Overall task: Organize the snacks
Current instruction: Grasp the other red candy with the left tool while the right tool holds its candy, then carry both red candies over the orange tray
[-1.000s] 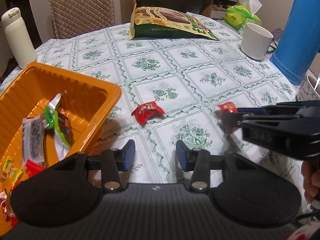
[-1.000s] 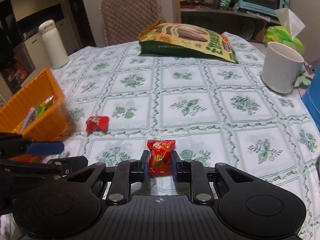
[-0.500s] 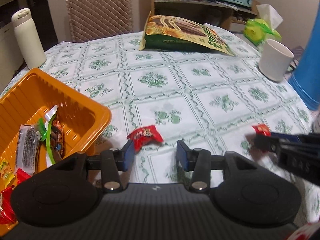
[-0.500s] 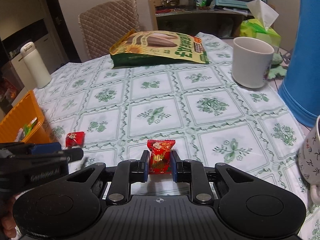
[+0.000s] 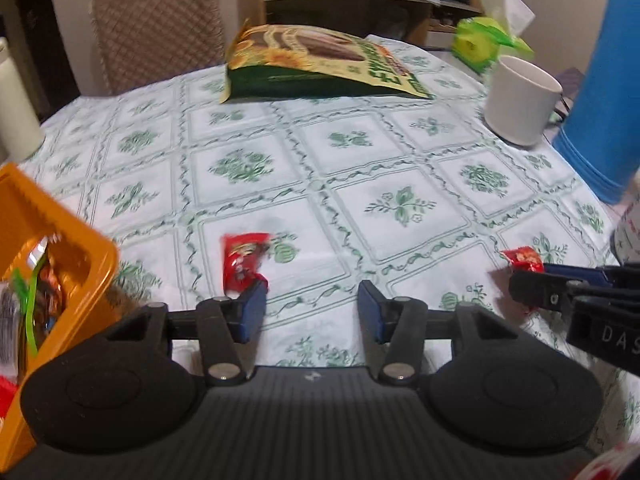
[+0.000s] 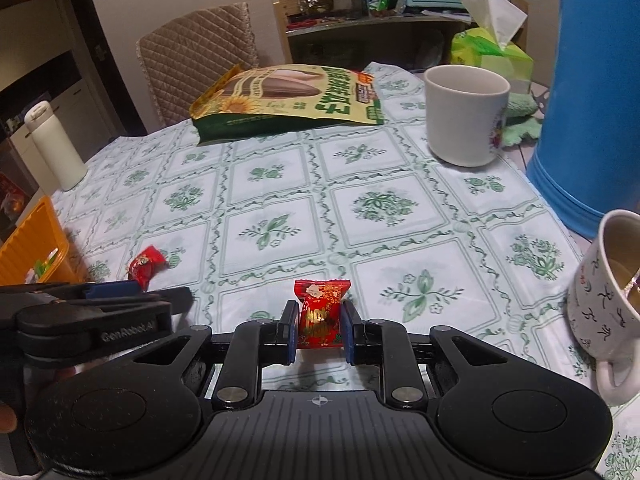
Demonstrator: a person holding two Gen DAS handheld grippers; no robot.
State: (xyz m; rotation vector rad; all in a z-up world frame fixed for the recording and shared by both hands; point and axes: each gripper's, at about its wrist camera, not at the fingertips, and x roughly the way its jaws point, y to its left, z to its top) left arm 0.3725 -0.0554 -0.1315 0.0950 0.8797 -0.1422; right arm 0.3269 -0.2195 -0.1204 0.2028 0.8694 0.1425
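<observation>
Currently left tongs (image 5: pixel 312 308), empty, opening; loose red candy (image 5: pixel 243 260) at eleven o'clock, long axis away. Right tongs (image 6: pixel 320 330) clamp another candy (image 6: pixel 320 312).

On the bench (image 6: pixel 400 184), the snack tray (image 5: pixel 60 248) sits at the near left edge with wrapped snacks inside. A loose candy (image 5: pixel 242 260) lies just to its right, on the cloth. The seed bag (image 6: pixel 288 100) lies at the far edge, before a chair (image 6: pixel 196 56). A mug (image 6: pixel 464 114) stands at the far right, the tissue box (image 6: pixel 492 52) behind it. A bottle (image 6: pixel 54 146) stands at the far left corner.
</observation>
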